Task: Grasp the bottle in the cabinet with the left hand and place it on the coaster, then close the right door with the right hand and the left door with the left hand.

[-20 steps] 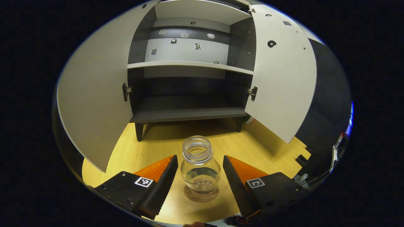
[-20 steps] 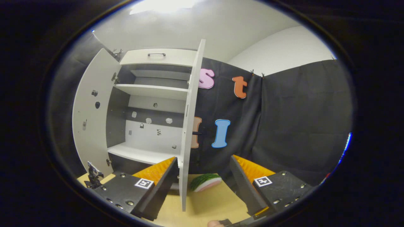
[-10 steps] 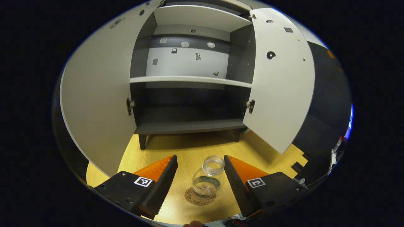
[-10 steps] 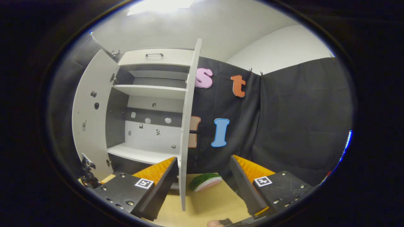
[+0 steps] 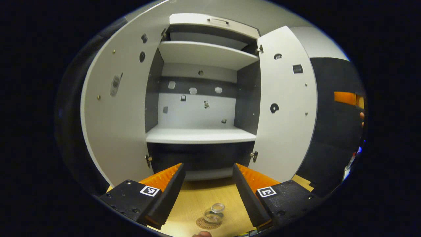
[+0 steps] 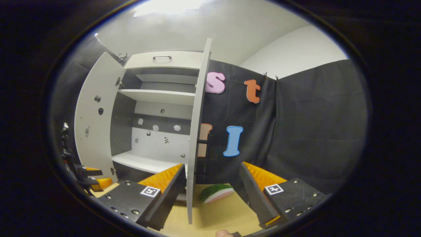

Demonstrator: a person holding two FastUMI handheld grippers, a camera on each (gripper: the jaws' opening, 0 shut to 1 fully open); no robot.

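Straight ahead of the left gripper [image 5: 208,194] stands the cabinet [image 5: 200,98], both doors swung wide: the left door [image 5: 115,115] off to its left, the right door [image 5: 286,112] off to its right, pale shelves bare between them. Below and between its spread, empty fingers, close to the lower edge of the left gripper view, the clear uncapped bottle [image 5: 213,212] stands upright on the round brown coaster [image 5: 208,223], on the wooden table [image 5: 197,200]. Neither finger touches the bottle.

Ahead of the right gripper [image 6: 212,194], the right door [image 6: 196,131] shows edge-on, its lower end reaching down between the parted fingers, nearer the left one; whether that finger touches the door is hard to tell. That gripper's jaws are apart and hold nothing. Beyond the door's edge, between the fingers, a toy watermelon slice [image 6: 216,193] lies on the table. Far to the right gripper's left, low by the left door, the left gripper appears small.
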